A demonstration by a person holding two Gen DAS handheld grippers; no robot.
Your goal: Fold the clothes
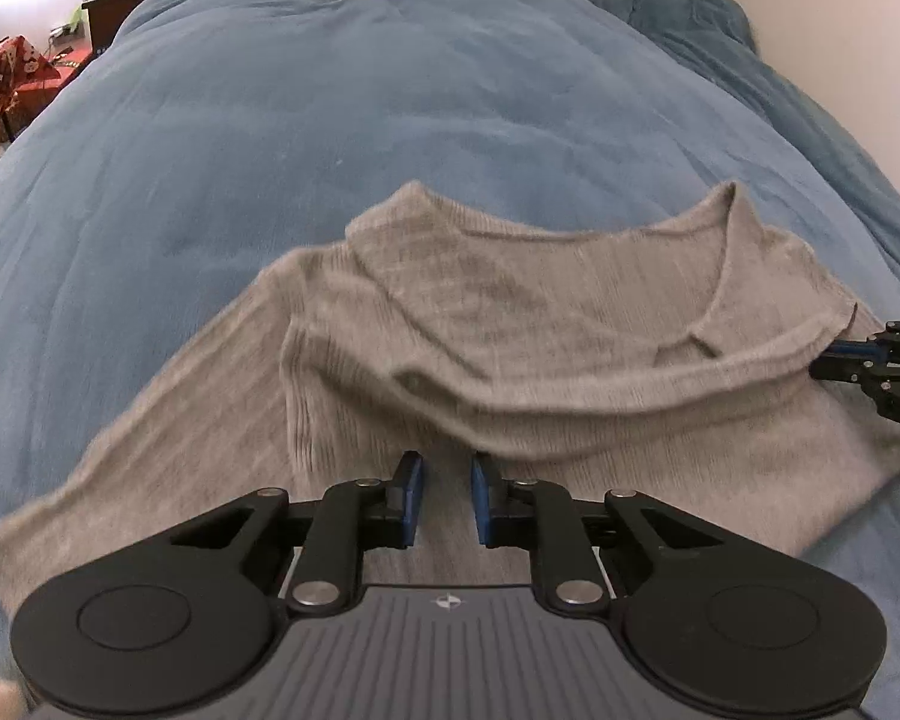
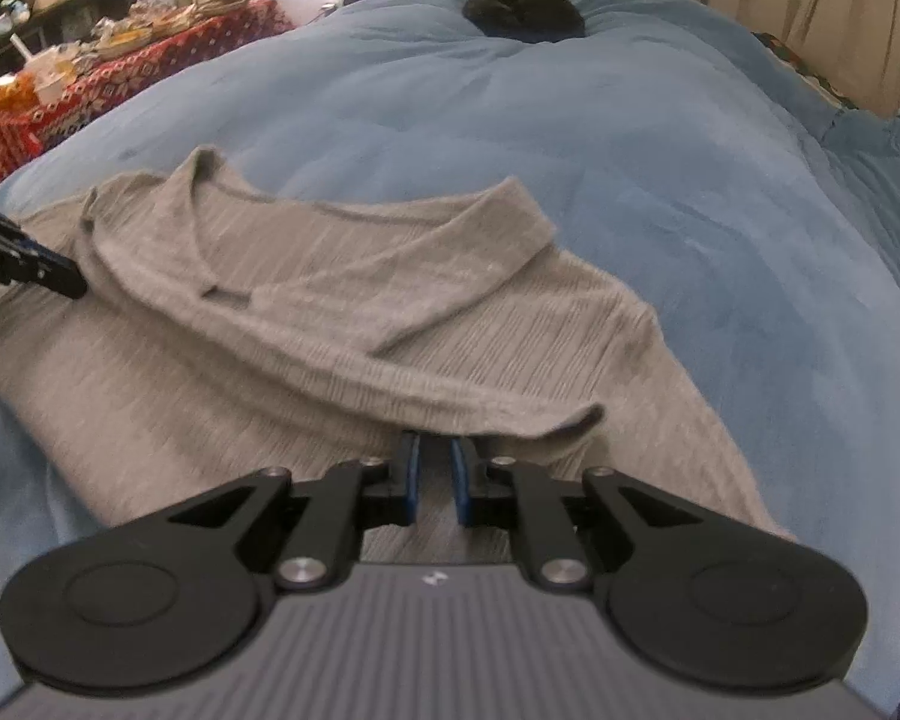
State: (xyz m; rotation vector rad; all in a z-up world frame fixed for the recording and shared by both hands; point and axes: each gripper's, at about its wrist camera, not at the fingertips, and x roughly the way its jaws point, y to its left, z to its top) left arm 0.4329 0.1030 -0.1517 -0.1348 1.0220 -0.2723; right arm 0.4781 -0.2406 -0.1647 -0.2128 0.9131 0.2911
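Lying on the blue quilted bed cover [image 1: 390, 138], the grey ribbed-knit collared sweater [image 1: 510, 324] looks light, soft and floppy, so I judge it best pinched at a doubled edge such as the fold ridge [image 2: 450, 402] just ahead of both tools. Its collar points toward 12 o'clock, its long axis running 12 to 6, one sleeve trailing toward 8 in the left view. The left gripper [image 1: 447, 498] and right gripper [image 2: 433, 480] each hover with jaws parted, holding nothing.
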